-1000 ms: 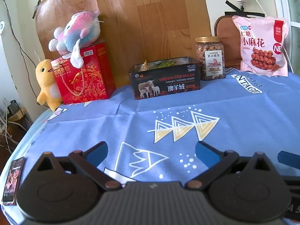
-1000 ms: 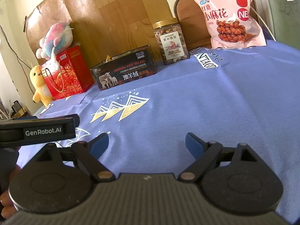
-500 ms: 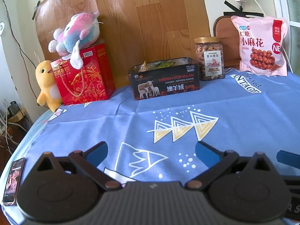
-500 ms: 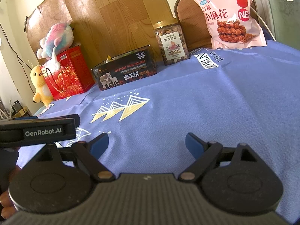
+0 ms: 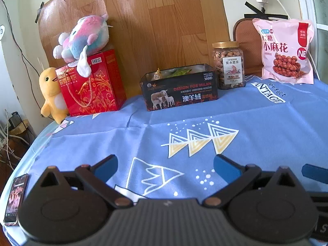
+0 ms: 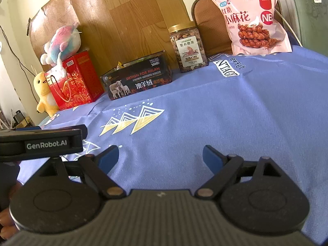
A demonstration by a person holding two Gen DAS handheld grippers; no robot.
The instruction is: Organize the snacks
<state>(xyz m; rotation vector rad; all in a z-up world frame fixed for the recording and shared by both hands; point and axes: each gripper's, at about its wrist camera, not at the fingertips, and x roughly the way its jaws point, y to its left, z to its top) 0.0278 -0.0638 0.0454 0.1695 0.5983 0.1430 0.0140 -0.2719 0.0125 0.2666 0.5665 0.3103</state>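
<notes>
A black open-top box (image 5: 179,91) (image 6: 136,82) printed with sheep stands at the back of the blue cloth, with small wrapped snacks showing inside. A clear jar of nuts (image 5: 229,65) (image 6: 188,47) with a gold lid stands just right of it. A pink bag of twisted snacks (image 5: 284,51) (image 6: 254,18) leans upright at the far right. My left gripper (image 5: 165,167) hangs open and empty over the near cloth. My right gripper (image 6: 161,155) is open and empty too, far from the snacks.
A red gift box (image 5: 92,84) with a pastel plush (image 5: 82,39) on top and a yellow duck plush (image 5: 51,94) stand at the back left. A phone (image 5: 15,198) lies at the table's left edge. The left gripper's body (image 6: 41,143) and a hand show beside my right gripper.
Both views have shifted very slightly; the grippers stay open and nothing on the table has moved.
</notes>
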